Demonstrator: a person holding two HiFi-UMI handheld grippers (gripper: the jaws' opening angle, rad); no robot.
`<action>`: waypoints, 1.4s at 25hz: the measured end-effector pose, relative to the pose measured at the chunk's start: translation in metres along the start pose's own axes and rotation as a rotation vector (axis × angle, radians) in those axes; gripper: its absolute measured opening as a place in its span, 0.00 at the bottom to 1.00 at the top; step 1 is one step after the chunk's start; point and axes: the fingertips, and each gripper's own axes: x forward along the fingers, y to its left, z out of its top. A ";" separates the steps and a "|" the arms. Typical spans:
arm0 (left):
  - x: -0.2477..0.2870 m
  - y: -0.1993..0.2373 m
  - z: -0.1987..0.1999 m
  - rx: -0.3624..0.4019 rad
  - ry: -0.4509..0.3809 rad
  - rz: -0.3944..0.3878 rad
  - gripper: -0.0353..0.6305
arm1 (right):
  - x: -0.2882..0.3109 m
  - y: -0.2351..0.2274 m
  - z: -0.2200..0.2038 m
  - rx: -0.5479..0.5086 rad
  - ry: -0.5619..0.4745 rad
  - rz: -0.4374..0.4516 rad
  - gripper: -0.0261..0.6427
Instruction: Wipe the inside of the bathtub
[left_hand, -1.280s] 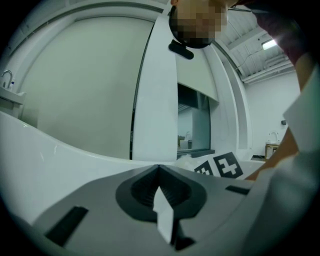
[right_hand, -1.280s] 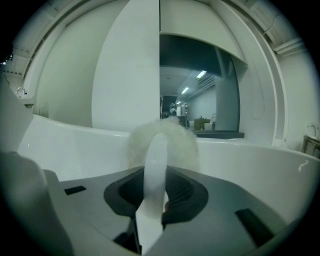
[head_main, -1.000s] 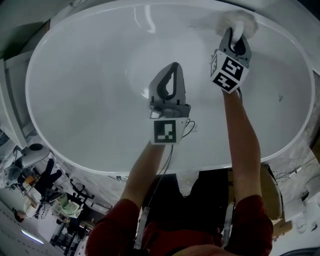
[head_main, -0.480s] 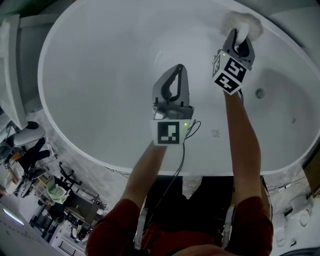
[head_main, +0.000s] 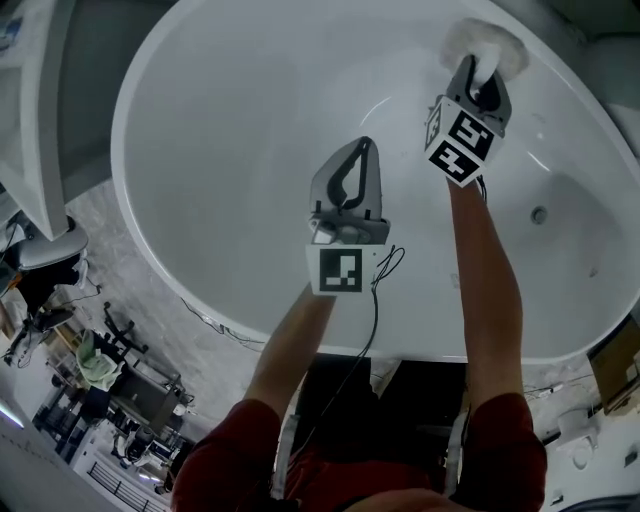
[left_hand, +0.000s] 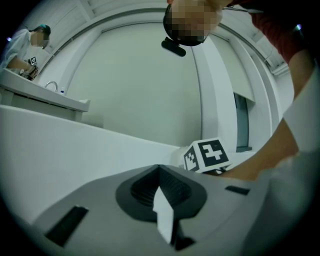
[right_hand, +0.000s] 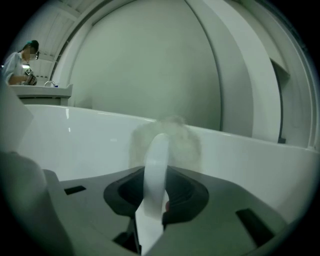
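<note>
The right claw (head_main: 479, 70) is clamped on the fluffy white cloth (head_main: 487, 42), pressed against the far inner wall of the bathtub (head_main: 230, 120) just under its rim, so firm, overlapping strokes toward the drain (head_main: 539, 214) seem best, while the left claw (head_main: 357, 150) hangs closed and empty mid-tub.

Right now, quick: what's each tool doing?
Left tool: shut, nothing visibly held.
Right tool: shut on the handle of the fluffy white duster.
</note>
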 end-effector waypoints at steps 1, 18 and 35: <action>0.000 0.009 0.003 -0.002 -0.006 0.004 0.08 | 0.002 0.015 0.003 -0.012 -0.002 0.013 0.18; -0.027 0.126 0.001 -0.111 -0.023 0.113 0.08 | 0.019 0.177 0.034 -0.141 -0.035 0.161 0.18; -0.039 0.134 0.039 -0.107 -0.061 0.077 0.08 | -0.003 0.210 0.052 -0.216 0.003 0.295 0.18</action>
